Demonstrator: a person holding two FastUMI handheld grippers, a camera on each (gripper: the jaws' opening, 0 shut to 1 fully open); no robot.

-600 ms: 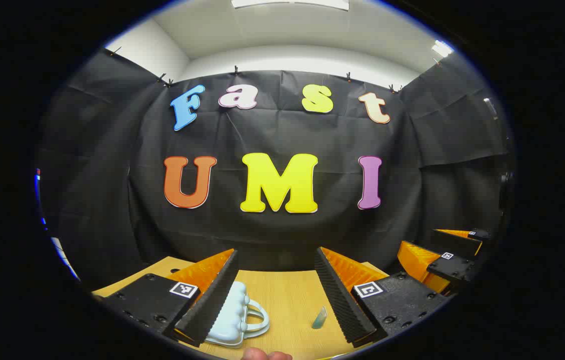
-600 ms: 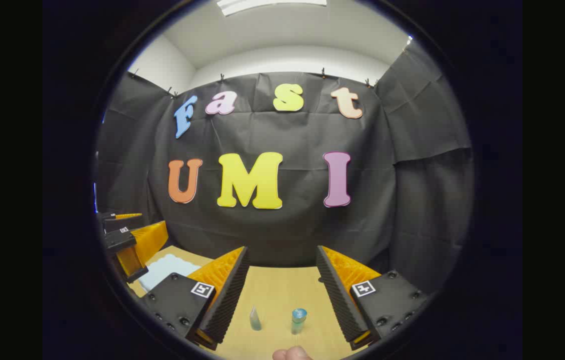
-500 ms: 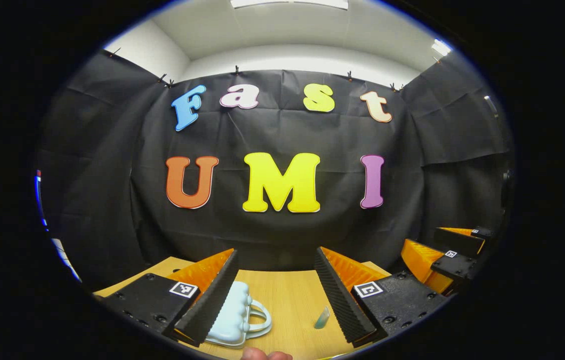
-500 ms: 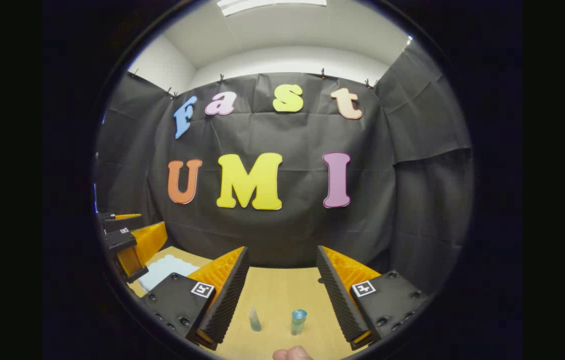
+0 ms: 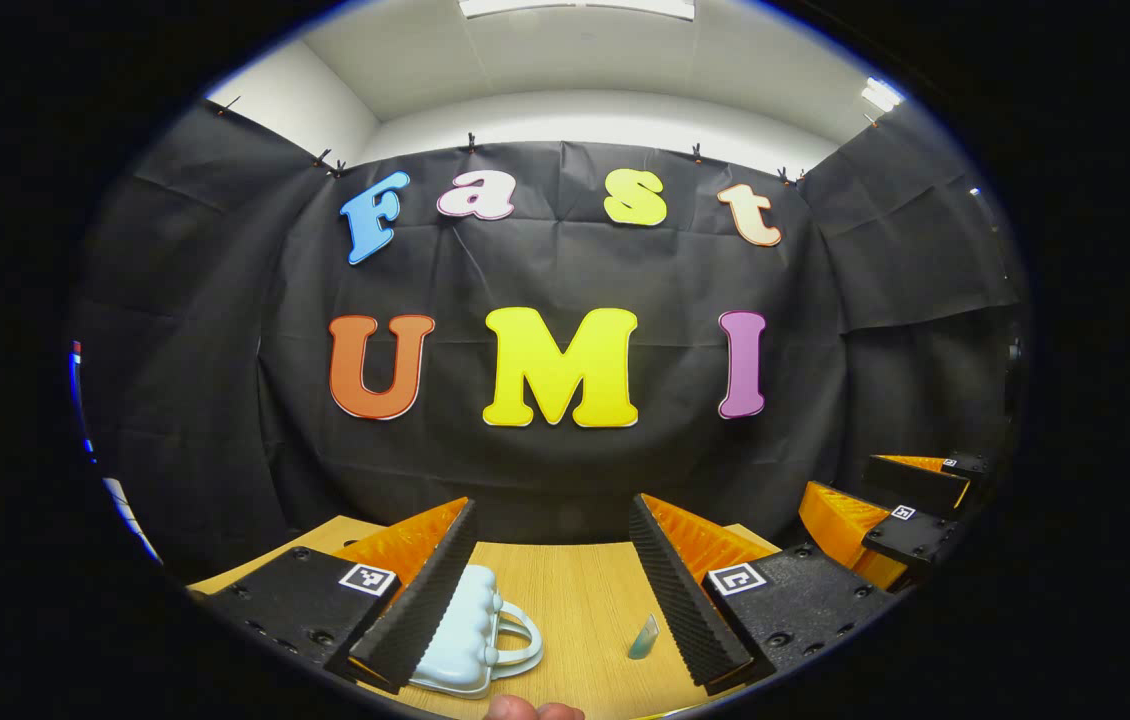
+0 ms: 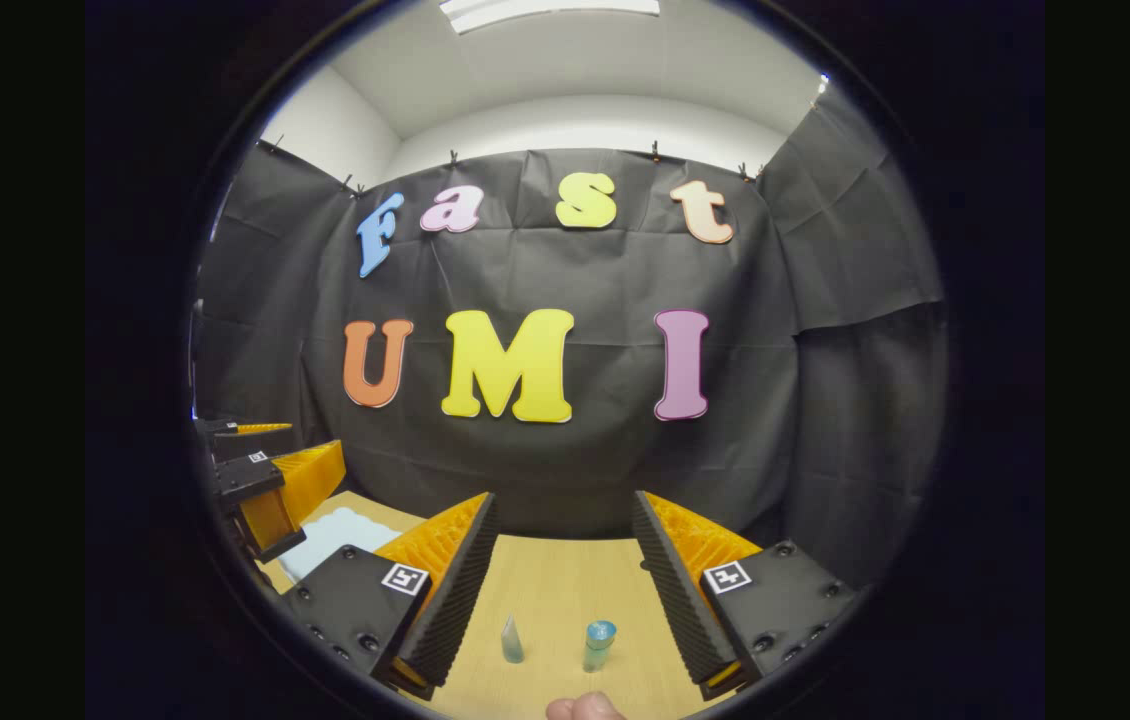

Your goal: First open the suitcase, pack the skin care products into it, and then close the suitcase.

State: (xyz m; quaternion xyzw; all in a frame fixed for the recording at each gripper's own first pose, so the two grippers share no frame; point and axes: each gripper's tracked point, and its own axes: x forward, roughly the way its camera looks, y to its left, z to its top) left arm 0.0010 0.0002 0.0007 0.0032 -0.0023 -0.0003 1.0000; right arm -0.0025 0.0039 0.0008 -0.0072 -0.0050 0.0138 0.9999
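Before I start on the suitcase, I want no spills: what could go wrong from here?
The suitcase is shut and small, its handle thin; an open left gripper might slip off it or drag the case along the table. The slim tube and the capped bottle stand upright close together between the fingers of the open right gripper; reaching for one may well topple the other.

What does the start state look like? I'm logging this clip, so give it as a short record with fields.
suitcase: pale blue, shut, lying on the table
tube: standing on the table
bottle: blue cap, upright, right of the tube
left gripper: open, holding nothing, above the table
right gripper: open, holding nothing
task stage: suitcase not yet opened
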